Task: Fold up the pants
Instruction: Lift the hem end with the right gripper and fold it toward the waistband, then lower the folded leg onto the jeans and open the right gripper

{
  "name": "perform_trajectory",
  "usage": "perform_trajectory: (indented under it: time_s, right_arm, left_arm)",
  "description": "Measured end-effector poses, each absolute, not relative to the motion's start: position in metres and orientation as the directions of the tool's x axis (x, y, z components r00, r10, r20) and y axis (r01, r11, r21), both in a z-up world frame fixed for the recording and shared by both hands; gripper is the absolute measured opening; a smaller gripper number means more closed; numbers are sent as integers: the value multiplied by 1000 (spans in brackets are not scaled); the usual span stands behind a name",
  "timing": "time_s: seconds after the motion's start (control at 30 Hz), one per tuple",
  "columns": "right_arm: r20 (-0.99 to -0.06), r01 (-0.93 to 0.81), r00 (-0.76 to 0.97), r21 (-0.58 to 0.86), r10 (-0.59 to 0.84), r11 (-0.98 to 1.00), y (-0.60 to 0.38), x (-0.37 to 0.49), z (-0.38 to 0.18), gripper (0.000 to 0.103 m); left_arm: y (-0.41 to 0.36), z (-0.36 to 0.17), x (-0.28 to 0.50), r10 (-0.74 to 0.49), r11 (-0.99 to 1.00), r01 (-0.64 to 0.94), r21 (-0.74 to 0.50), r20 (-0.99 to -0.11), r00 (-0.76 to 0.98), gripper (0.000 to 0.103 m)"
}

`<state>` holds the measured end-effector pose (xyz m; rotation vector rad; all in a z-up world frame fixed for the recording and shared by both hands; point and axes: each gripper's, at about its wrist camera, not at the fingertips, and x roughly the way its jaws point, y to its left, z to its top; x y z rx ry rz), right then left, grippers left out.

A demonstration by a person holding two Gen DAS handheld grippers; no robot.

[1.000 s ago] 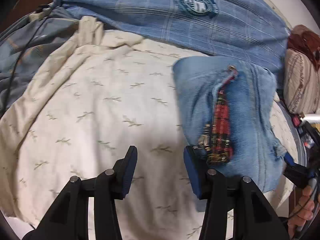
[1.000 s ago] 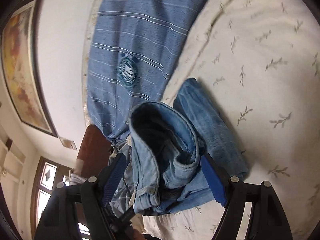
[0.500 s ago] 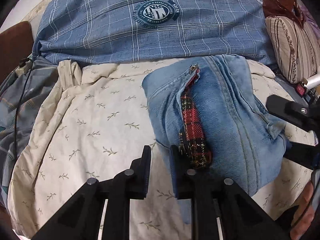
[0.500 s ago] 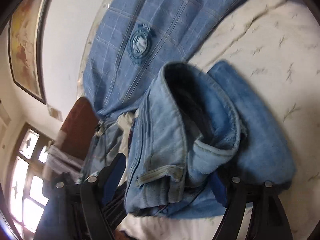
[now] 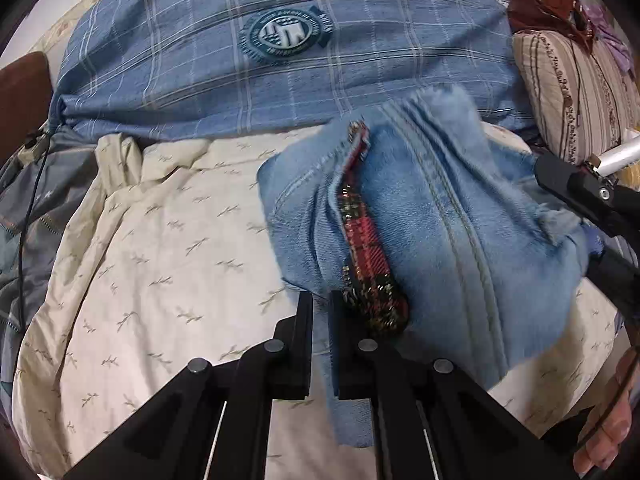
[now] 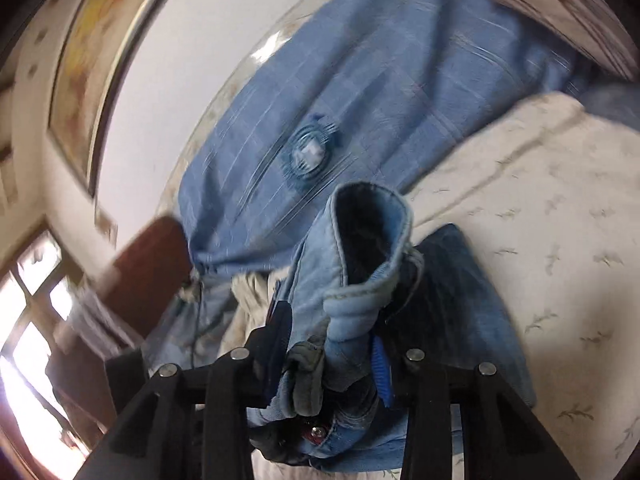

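Light blue denim pants [image 5: 432, 220] with a red plaid pocket lining [image 5: 366, 248] lie bunched on a cream leaf-print bedspread [image 5: 160, 248]. My left gripper [image 5: 321, 308] is shut on the near edge of the pants, a thin fold of denim between its fingers. My right gripper [image 6: 330, 344] is shut on a thick bunch of the waistband [image 6: 360, 280], held up off the bed; it also shows at the right edge of the left wrist view [image 5: 592, 208]. The pants hang lifted between the two grippers.
A blue plaid blanket with a round emblem [image 5: 280, 36] lies across the back of the bed. A striped pillow [image 5: 580, 92] sits at the far right. A grey-blue cloth with a black cable [image 5: 24, 208] lies at the left. A wall, a framed picture [image 6: 92, 64] and a window [image 6: 28, 320] are behind.
Both grippers closed from open: the left on the pants' near edge, the right on the waistband. The pants rose off the bedspread and shifted toward the middle.
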<state>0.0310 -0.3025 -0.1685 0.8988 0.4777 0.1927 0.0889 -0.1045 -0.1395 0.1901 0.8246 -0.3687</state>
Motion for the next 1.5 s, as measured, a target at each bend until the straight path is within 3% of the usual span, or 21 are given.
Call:
perform_trajectory:
  time_s: [0.27,0.33,0.37,0.4,0.43,0.57,0.7,0.8,0.9,0.93,1.0,1.1,1.2,1.37,1.5]
  right_arm:
    - [-422,247,865,829,271,502,-357,16,-197,42]
    - [-479,317,803,847,355,427,-368,22,-222,54]
    - [-508,364,767,848,392,385,-372,23,-235,54]
    - [-503,377,768,856,397,355,-377,21,-241,54]
    - [-492,376,783,862,380,341,-383,17,-240,54]
    - [-430,338,883,862,189,378,-406,-10,-212,55]
    - [-380,291,912,867,158,404,-402,-16,-197,55]
    - [-378,286,914,857,146,429,-394,-10,-192,55]
    - [-381,287,912,857,150,428,-393,-7,-192,56]
    - [-385,290,910,856,152,427,-395,-6,-192,56]
    - [-390,294,907,856,157,425,-397,-8,-193,56]
    - [-391,291,906,856,166,428,-399,-8,-194,56]
    - [-383,282,906,862,178,422,-397,-6,-195,57]
    - [-375,239,901,850,219,470,-377,5,-187,57]
    - [-363,173,898,812,251,557,-351,13,-174,57]
  left_arm:
    - [-159,-150,79,-238,863,482,152,-719,653,5]
    - [-152,-150,85,-238,872,472,128,-733,638,10]
    - [-147,-150,88,-244,875,472,109,-743,624,20]
    - [-140,-147,92,-239,884,458,95,-749,618,35]
    - [-134,-143,94,-232,896,437,84,-750,620,40]
    - [-119,-116,96,-266,913,407,36,-705,658,44]
    - [-144,-103,94,-314,891,453,30,-681,662,53]
    - [-180,-117,94,-313,863,501,61,-714,627,54]
    - [-208,-157,105,-265,840,533,100,-782,564,68]
    - [-216,-167,104,-222,827,532,183,-762,608,69]
    - [-217,-165,100,-228,820,537,199,-746,625,70]
    - [-195,-148,103,-335,821,568,52,-763,553,70]
    - [-166,-125,94,-453,795,604,-57,-718,529,70]
    - [-122,-104,87,-451,817,577,-18,-643,619,76]
    - [-101,-98,103,-375,857,512,54,-616,693,80]
